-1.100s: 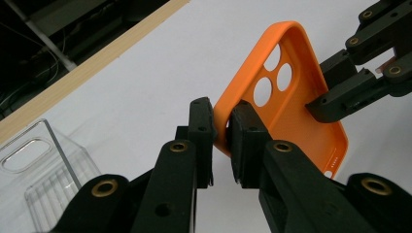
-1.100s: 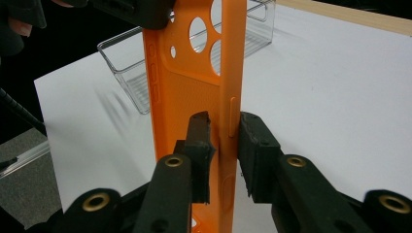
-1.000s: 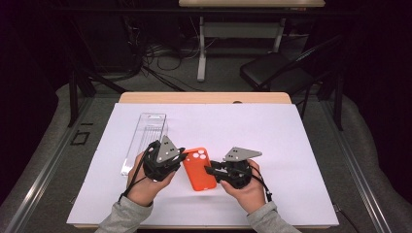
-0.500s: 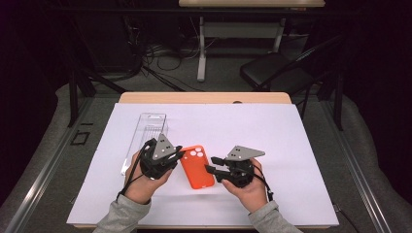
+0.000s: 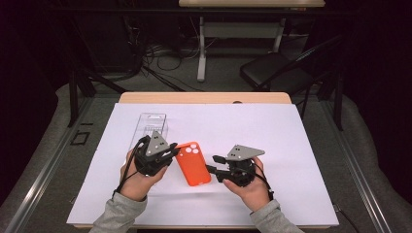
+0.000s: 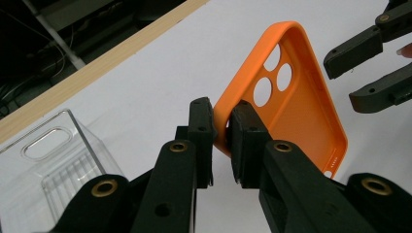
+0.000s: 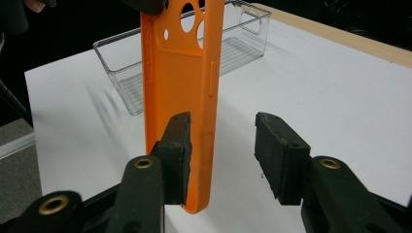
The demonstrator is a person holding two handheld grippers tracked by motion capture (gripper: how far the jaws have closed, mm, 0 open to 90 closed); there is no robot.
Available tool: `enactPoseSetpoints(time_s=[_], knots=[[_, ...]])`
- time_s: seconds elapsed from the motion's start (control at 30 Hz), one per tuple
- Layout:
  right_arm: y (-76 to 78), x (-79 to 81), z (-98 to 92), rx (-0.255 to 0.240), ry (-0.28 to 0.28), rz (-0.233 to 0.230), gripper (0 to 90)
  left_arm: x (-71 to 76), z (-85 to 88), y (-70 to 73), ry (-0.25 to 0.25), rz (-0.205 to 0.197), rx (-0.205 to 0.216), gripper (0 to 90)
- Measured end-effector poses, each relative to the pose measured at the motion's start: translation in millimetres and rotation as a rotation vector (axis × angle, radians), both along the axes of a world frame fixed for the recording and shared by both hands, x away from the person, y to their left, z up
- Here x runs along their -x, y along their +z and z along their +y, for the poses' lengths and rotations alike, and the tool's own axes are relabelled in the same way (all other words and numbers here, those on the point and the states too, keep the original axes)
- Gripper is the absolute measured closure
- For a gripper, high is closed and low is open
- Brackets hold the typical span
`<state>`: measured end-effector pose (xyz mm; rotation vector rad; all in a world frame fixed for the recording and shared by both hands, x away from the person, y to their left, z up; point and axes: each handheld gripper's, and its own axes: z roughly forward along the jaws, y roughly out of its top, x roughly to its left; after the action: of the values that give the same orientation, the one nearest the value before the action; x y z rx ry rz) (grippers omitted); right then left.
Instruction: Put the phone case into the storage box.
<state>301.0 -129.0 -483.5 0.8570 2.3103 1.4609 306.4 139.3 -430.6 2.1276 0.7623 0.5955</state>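
Observation:
An orange phone case [image 5: 193, 164] with camera holes is held between my two hands above the white sheet. My left gripper [image 5: 171, 154] is shut on the case's top corner rim; in the left gripper view both pads [image 6: 243, 131] pinch the thin wall of the case [image 6: 301, 111]. My right gripper [image 5: 214, 164] is at the case's lower right side. Its jaws have just been opening. In the right gripper view the case's side wall [image 7: 209, 97] stands between them, beside the left pad [image 7: 177, 150], with a clear gap to the other pad. My right gripper [image 7: 223, 131] is open.
A clear plastic bin [image 5: 149, 127] lies on the white sheet [image 5: 272, 131] just beyond my left hand, also visible as the bin [image 6: 53, 165] and the bin [image 7: 243, 43]. The wooden table edge [image 5: 204, 98] runs along the far side.
The right gripper's jaws have spread apart off the case's side. The left gripper keeps its hold on the case and has shifted only slightly.

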Motion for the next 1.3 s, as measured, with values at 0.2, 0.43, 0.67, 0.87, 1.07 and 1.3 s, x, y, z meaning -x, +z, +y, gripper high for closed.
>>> enactPoseSetpoints(time_s=[0.2, 0.43, 0.67, 0.87, 1.07, 1.3], knots=[[0.5, -1.2, -2.0, 0.000, -0.001, 0.026, 57.1, -2.0, 5.0, 0.9, 0.014, 0.000, 0.007, 80.8], [0.9, -5.0, -6.3, 0.016, -0.010, 0.011, 50.5, -3.3, 8.4, 2.0, 0.020, 0.001, 0.011, 80.7], [1.4, -6.1, -8.1, 0.010, -0.017, 0.000, 44.1, -4.0, 10.3, 2.5, 0.020, 0.003, 0.015, 80.7], [2.2, -7.6, -11.4, 0.007, -0.050, 0.009, 36.9, -5.1, 11.9, 2.0, 0.022, 0.008, 0.021, 80.7], [3.3, -10.1, -15.0, -0.022, -0.047, 0.042, 29.6, -5.5, 13.5, 2.5, 0.024, 0.009, 0.028, 80.7], [3.5, -12.1, -18.4, -0.016, -0.068, 0.048, 26.7, -6.8, 17.2, 2.9, 0.028, 0.015, 0.033, 80.7]])
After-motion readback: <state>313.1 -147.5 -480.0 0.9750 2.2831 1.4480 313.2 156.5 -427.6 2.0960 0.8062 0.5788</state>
